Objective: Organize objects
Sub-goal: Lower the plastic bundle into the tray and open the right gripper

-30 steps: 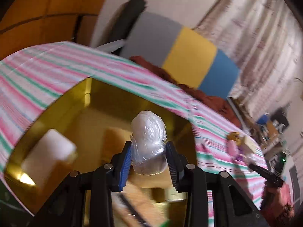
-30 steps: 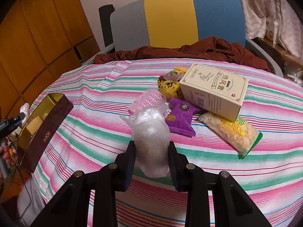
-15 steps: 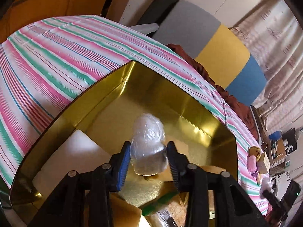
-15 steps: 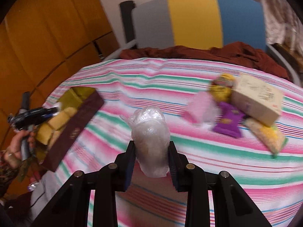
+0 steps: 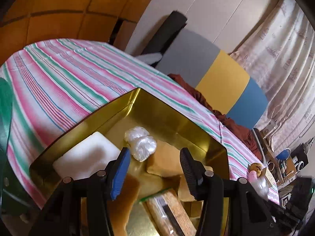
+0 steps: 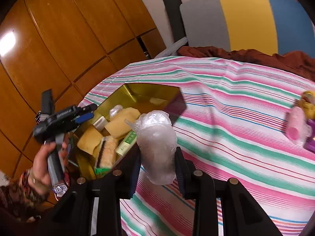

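Observation:
A gold tin box (image 5: 177, 122) sits on the striped cloth at the table's left end. My left gripper (image 5: 155, 160) is open above it. A clear plastic bundle (image 5: 140, 143) lies loose in the box, beside a white block (image 5: 86, 157), tan packets (image 5: 167, 163) and a wrapped snack bar (image 5: 169, 214). My right gripper (image 6: 158, 162) is shut on a second clear plastic bundle (image 6: 156, 143), held just right of the gold tin box (image 6: 137, 98). The left gripper (image 6: 86, 112) also shows in the right wrist view, over the box.
A pink roller (image 6: 295, 125), a yellow pouch (image 6: 309, 104) and a purple packet (image 6: 311, 145) lie on the cloth at the right. A grey, yellow and blue chair (image 6: 246, 19) with a brown cloth (image 6: 256, 55) stands behind the table. Wooden panels (image 6: 69, 39) are at the left.
My left gripper opened and let its plastic bundle drop into the gold box, then drew back. My right gripper moved left with its bundle, up to the box.

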Motion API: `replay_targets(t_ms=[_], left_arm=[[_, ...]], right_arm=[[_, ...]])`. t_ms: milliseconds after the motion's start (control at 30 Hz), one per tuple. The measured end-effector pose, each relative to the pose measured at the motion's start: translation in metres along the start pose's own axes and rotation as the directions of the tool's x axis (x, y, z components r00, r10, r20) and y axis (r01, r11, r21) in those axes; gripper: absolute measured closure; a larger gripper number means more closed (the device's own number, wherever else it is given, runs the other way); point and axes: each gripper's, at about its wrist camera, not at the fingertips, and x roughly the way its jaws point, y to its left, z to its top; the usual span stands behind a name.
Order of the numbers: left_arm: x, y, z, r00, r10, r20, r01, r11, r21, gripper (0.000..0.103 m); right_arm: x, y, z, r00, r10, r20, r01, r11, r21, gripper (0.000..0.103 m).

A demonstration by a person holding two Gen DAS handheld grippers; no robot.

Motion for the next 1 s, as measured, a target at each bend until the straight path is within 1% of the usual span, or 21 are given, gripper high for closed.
replay_targets(t_ms=[33,67,200,367,500,567,600,667,767,833,1000], left_arm=[[-0.005,-0.001,-0.004,1.0,0.008,0.028,-0.008,1.0,0.001,0.049],[-0.005,-0.003,-0.004,0.999,0.008,0.031,-0.008,1.0,0.001,0.048],[-0.004,-0.008,-0.003,1.0,-0.01,0.021,0.01,1.0,0.003,0.048],[-0.009,-0.007,-0.002,1.0,0.002,0.027,-0.002,1.0,-0.016,0.048],[-0.011,-0.005,-0.003,1.0,0.002,0.024,-0.001,0.999,-0.033,0.048],[-0.011,-0.005,-0.003,1.0,0.003,0.026,-0.002,1.0,-0.031,0.048],[-0.011,-0.006,-0.003,1.0,0.002,0.023,-0.002,1.0,-0.03,0.048],[-0.011,-0.006,-0.005,1.0,0.002,0.024,-0.001,0.999,-0.033,0.048],[-0.009,-0.009,-0.008,1.0,-0.001,0.012,0.001,1.0,-0.027,0.048],[-0.009,-0.011,-0.01,1.0,-0.006,0.006,0.006,1.0,-0.022,0.048],[-0.008,-0.021,-0.016,1.0,-0.025,-0.016,0.025,1.0,0.003,0.048]], right_arm=[[0.005,0.003,0.004,1.0,0.0,0.001,0.0,1.0,0.007,0.07],[0.011,0.005,0.008,1.0,-0.008,0.004,0.008,1.0,0.014,0.07],[0.033,0.015,0.025,0.999,-0.046,0.025,0.045,0.998,0.046,0.07],[0.067,0.027,0.047,0.997,-0.071,0.028,0.069,0.994,0.088,0.07],[0.091,0.034,0.055,0.988,-0.157,0.002,0.156,0.985,0.08,0.067],[0.1,0.034,0.056,0.984,-0.179,-0.009,0.18,0.981,0.079,0.064],[0.101,0.033,0.056,0.984,-0.179,-0.006,0.179,0.981,0.08,0.063],[0.1,0.035,0.056,0.985,-0.175,0.009,0.174,0.982,0.077,0.055],[0.096,0.039,0.055,0.983,-0.184,0.02,0.183,0.982,0.056,0.049],[0.091,0.042,0.053,0.979,-0.199,0.033,0.198,0.979,0.043,0.045],[0.064,0.04,0.044,0.973,-0.218,0.069,0.216,0.976,0.042,0.042]])
